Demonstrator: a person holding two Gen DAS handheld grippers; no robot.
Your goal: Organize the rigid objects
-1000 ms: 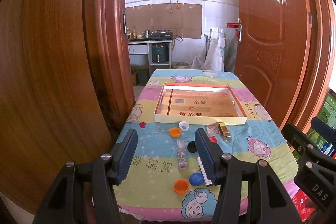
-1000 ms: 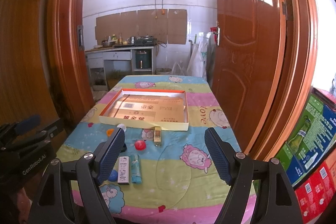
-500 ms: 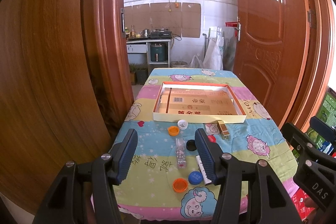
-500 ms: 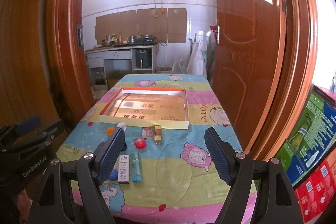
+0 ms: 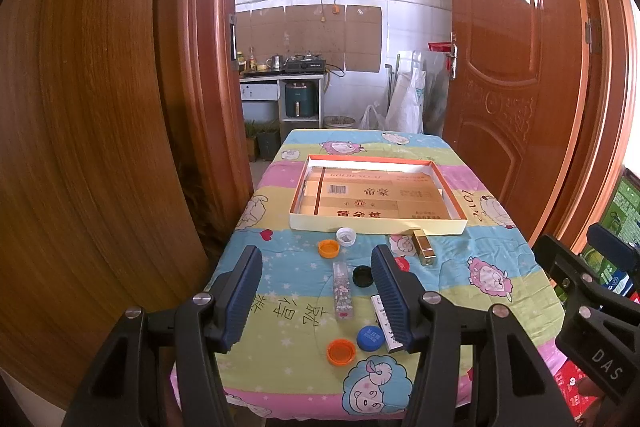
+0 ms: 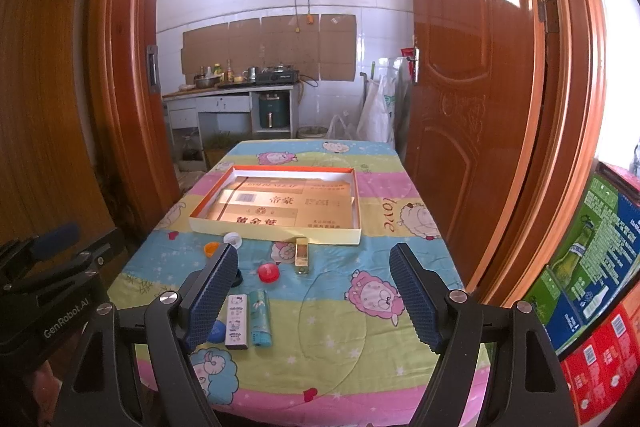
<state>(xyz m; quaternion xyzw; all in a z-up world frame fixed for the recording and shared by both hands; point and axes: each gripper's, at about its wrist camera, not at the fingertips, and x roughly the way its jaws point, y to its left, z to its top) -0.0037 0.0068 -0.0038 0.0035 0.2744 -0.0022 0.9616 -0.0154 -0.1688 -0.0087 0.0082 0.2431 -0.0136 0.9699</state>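
Right wrist: cartoon-sheep tablecloth [image 6: 340, 311] (pastel stripes) before wooden doors [image 6: 472, 107].

My left claw [image 5: 316, 291] and right claw [image 6: 314, 297] hang over the near edge of the table [image 5: 516, 291], jaws spread, nothing between them. Small things crowd my way on the near left: a clear lighter [image 5: 343, 289], black cap [image 5: 363, 275], orange cap [image 5: 341, 351] and blue cap [image 5: 370, 337]. Farther in, the shallow box [image 6: 276, 228] spans the middle. The right half of the cloth [image 6: 376, 327] lies bare. A wooden door [image 6: 472, 107] stands close along the right edge.
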